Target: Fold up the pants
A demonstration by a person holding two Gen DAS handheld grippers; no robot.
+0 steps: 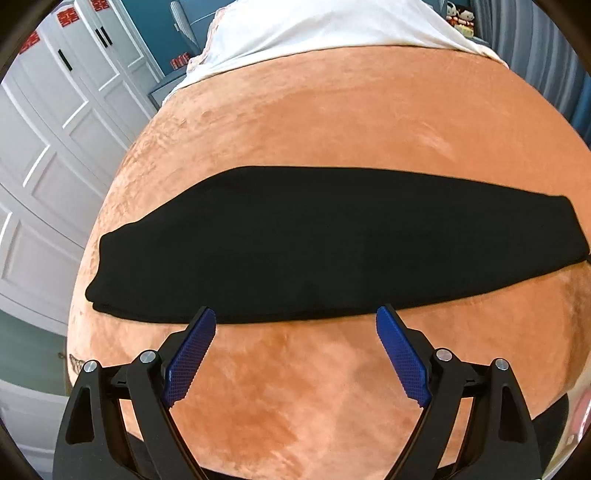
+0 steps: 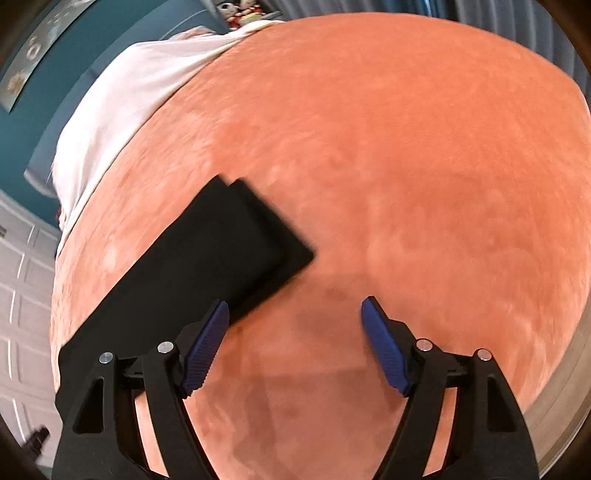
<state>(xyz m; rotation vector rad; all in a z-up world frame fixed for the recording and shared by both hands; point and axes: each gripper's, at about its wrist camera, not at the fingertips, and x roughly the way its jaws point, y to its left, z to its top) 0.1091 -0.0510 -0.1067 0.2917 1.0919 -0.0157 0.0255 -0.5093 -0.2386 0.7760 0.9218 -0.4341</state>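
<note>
Black pants (image 1: 295, 240) lie flat on the orange plush bed cover (image 1: 351, 122), folded lengthwise into one long strip running left to right. My left gripper (image 1: 295, 319) is open and empty, hovering at the strip's near edge. In the right wrist view the leg end of the pants (image 2: 229, 251) shows two stacked layers with offset hems. My right gripper (image 2: 293, 308) is open and empty, its left finger (image 2: 207, 339) beside the near edge of the leg end, the rest over bare cover (image 2: 406, 166).
A white sheet (image 1: 314, 26) covers the far end of the bed. White panelled wardrobe doors (image 1: 48, 147) stand to the left, past the bed's edge. A teal wall (image 2: 55, 74) and plush toys (image 2: 240, 11) are behind the bed.
</note>
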